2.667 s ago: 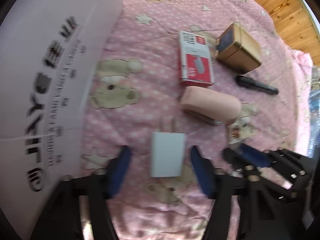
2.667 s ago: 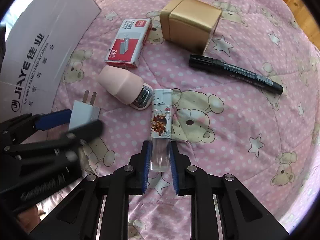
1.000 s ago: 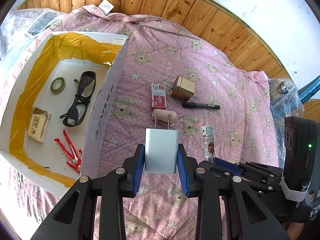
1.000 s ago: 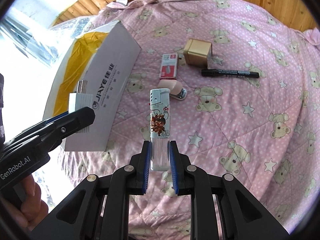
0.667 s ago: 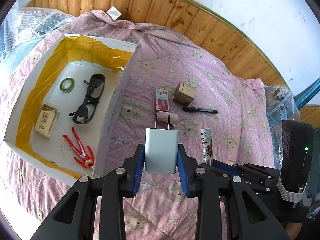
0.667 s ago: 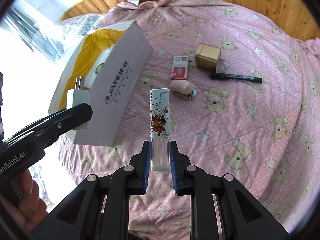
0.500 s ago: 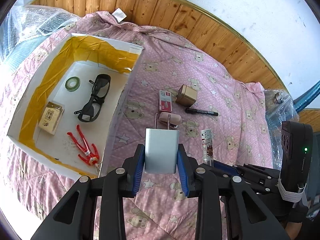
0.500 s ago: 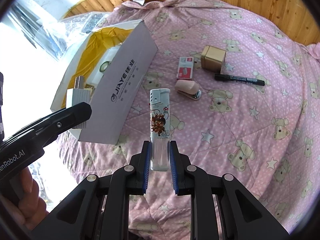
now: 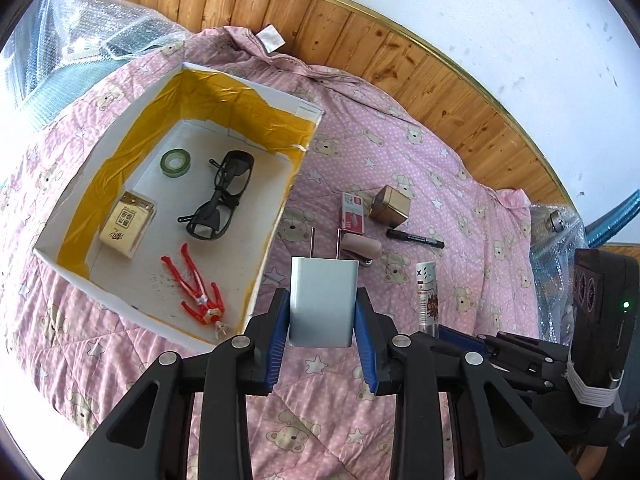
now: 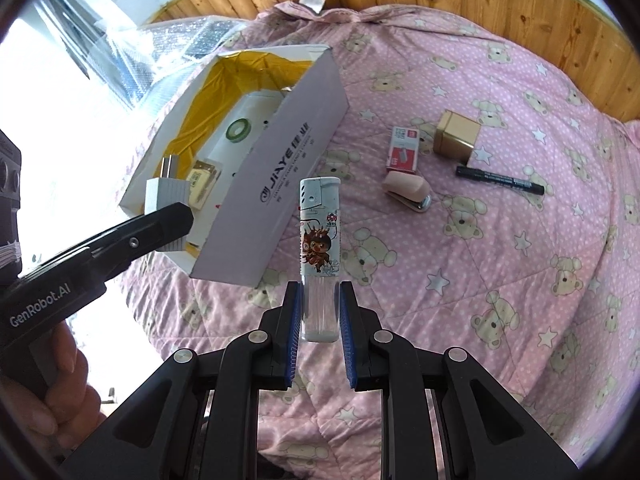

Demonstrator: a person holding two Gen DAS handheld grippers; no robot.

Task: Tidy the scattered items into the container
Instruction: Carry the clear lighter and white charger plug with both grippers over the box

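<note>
Both grippers are rising since earlier: left gripper is clamping the white plug adapter beside the white yellow-lined cardboard box holding 4 items, while right gripper is pinching the printed white lighter above the pink quilt, 4 items still lying outside.

Your right gripper clamps the lighter upright above the pink quilt. At your left, the left gripper holds the white charger over the box.
</note>
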